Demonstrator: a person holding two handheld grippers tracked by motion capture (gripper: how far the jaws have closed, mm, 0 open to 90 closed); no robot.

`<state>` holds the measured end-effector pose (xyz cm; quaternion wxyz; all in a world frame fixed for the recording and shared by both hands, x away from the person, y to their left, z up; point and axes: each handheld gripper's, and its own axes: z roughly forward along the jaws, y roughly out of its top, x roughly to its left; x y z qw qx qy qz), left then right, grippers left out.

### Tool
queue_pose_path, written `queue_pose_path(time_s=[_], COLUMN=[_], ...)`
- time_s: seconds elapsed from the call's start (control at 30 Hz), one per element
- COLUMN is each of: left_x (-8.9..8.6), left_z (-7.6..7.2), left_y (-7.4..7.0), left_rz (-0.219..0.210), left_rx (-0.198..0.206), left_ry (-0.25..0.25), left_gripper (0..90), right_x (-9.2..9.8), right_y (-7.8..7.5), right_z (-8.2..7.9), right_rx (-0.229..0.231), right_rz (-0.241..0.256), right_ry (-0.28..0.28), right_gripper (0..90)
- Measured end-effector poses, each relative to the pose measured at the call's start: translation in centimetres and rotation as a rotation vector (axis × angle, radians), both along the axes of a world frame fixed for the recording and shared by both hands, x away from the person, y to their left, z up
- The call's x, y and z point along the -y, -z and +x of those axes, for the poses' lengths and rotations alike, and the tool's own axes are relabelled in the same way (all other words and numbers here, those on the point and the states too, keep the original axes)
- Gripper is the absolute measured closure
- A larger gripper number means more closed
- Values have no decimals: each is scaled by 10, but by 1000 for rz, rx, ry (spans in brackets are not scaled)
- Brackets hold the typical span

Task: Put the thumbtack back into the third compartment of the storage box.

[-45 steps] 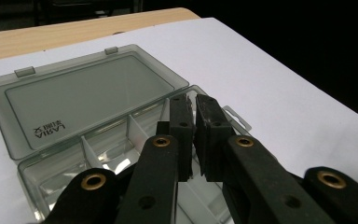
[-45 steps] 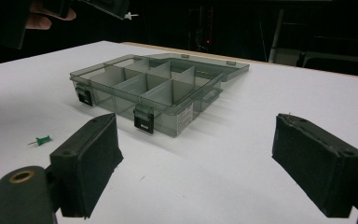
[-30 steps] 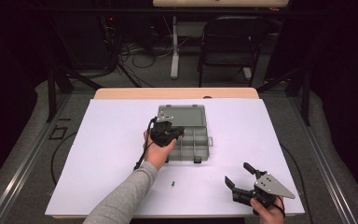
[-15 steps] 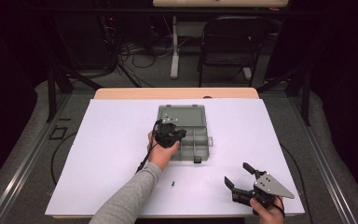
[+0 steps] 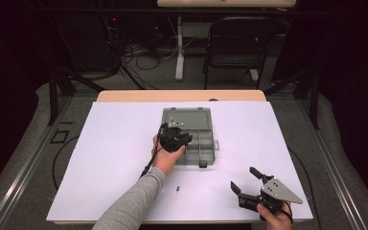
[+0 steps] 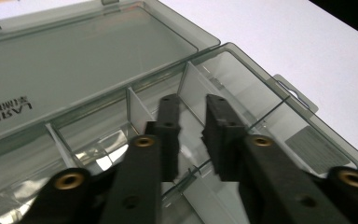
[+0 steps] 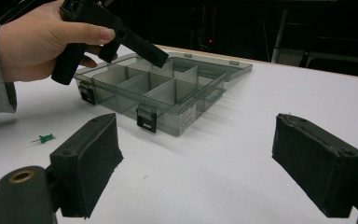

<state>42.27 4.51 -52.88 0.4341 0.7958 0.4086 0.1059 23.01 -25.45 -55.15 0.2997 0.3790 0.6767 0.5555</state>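
Observation:
A smoky clear compartment box (image 5: 188,118) lies open in the middle of the white table, its lid (image 6: 74,56) folded back flat. My left gripper (image 5: 183,139) hovers over the box's left compartments. Its jaws (image 6: 193,100) stand a narrow gap apart, and I see nothing between them. From the right gripper view, the left gripper (image 7: 154,55) slants down over the box (image 7: 158,91). My right gripper (image 5: 243,178) rests near the table's front right edge, wide open and empty (image 7: 196,140). A green pushpin (image 5: 178,188) lies on the table in front of the box (image 7: 44,138).
White dividers (image 6: 137,109) split the box into several compartments, and two black latches (image 7: 146,117) hang on its front wall. A folding chair (image 5: 237,43) and cables stand beyond the table's far edge. Bare white table (image 5: 115,143) lies left of the box.
My left gripper has shifted a little to the right, farther over the box. The right gripper has stayed put.

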Motion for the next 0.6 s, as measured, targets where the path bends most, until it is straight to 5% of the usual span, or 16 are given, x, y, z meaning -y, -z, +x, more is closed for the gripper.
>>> queue_pose_path(time_s=[0.27,0.6], left_x=[-5,-15], left_z=[-4,-13], left_y=[-9,-19], left_rz=[-10,-7], left_rx=[42,46], left_ry=[-3,15], left_gripper=[458,415], right_x=[1,1], right_y=[0,0], right_z=[0,0], right_rx=[0,0], right_rz=[1,-1], right_ry=[2,4], right_gripper=[143,143])
